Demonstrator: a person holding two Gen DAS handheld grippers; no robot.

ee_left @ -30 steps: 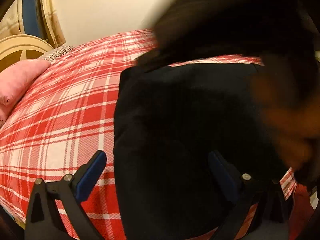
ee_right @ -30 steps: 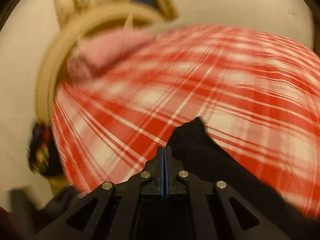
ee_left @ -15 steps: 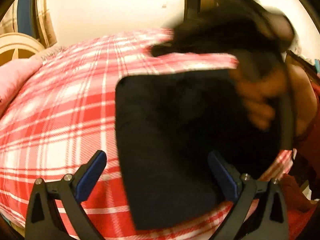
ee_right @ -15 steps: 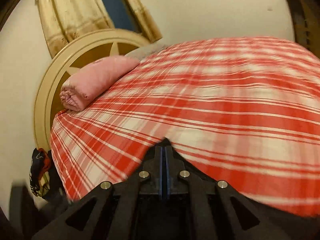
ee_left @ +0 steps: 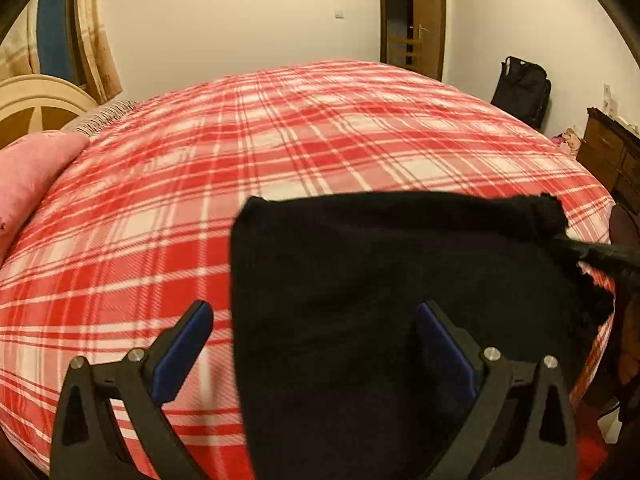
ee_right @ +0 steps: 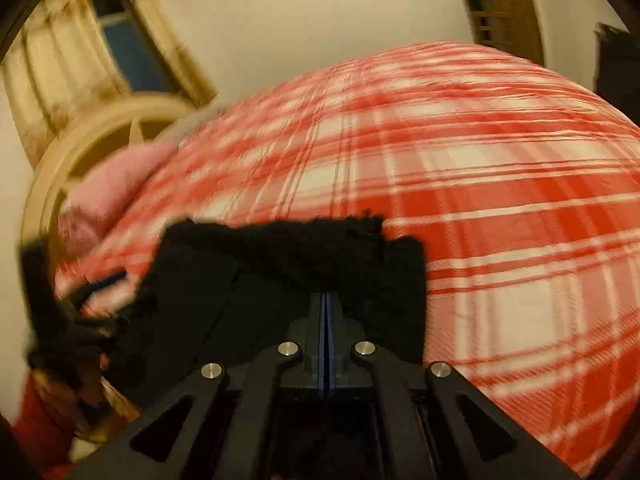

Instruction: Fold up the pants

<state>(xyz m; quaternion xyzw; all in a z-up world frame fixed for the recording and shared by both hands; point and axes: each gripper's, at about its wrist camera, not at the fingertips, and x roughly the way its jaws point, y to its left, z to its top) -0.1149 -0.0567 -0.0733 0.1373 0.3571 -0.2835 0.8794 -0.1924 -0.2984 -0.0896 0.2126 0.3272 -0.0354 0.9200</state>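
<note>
The black pants (ee_left: 380, 300) lie folded into a rough rectangle on the red plaid bed (ee_left: 280, 140), near its front right part. My left gripper (ee_left: 312, 336) is open above the pants' left edge, one finger over the blanket and one over the fabric. My right gripper (ee_right: 325, 300) is shut on the pants' edge (ee_right: 304, 248); it enters the left wrist view from the right (ee_left: 576, 252), at the pants' far right corner.
A pink pillow (ee_left: 28, 172) and a round cream headboard (ee_left: 36, 96) are at the left. A door (ee_left: 412, 16), a black bag (ee_left: 520, 88) and a dark wooden dresser (ee_left: 612, 156) stand beyond the bed on the right.
My right gripper has carried the pants' end over and down onto the folded stack. The hand and lifted fabric that filled the left wrist view are gone. The left gripper stayed open.
</note>
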